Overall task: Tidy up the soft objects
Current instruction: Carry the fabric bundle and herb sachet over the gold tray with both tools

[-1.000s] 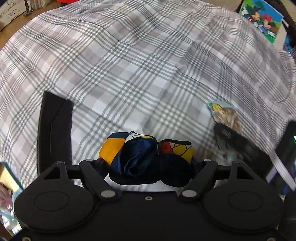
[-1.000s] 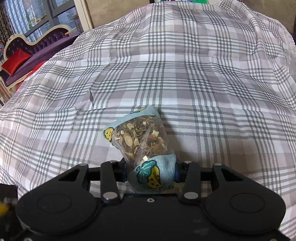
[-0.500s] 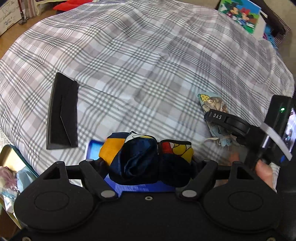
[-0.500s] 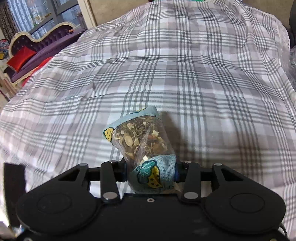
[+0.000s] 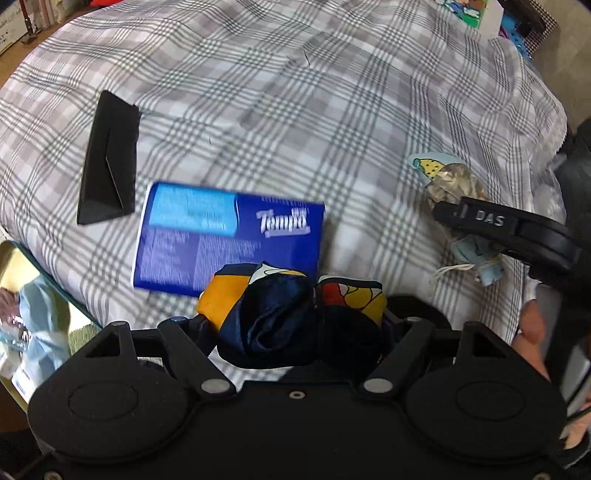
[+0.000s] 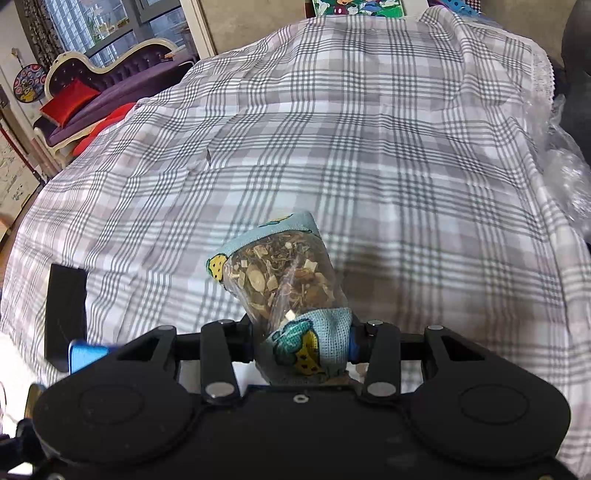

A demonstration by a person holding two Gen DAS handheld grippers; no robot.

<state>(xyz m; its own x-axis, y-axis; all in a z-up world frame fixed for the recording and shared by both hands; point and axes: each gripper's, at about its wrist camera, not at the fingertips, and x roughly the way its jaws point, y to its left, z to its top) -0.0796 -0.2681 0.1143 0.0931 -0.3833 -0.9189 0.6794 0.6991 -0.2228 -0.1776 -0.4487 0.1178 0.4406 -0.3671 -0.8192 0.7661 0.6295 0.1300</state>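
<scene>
My left gripper [image 5: 295, 325] is shut on a bunched silky cloth [image 5: 280, 314], navy with orange, yellow and red patches, held above the near edge of the plaid-covered table [image 5: 295, 92]. My right gripper [image 6: 301, 343] is shut on a small pouch of dried herbs [image 6: 284, 280] with a light blue cartoon-print fabric band, held above the table. The pouch [image 5: 450, 184] and the right gripper's black finger [image 5: 495, 225] also show at the right of the left wrist view. A blue Tempo tissue pack [image 5: 225, 236] lies flat on the cloth just beyond the left gripper.
A black folded case [image 5: 109, 162] lies left of the tissue pack; it also shows in the right wrist view [image 6: 66, 314]. A tin box [image 5: 33, 306] with items inside sits below the table's left edge. A cartoon picture book [image 6: 354, 7] stands at the far end.
Both grippers have pulled back and risen with their loads. The tissue pack, hidden a second ago, has come fully into the left wrist view. More of the table shows.
</scene>
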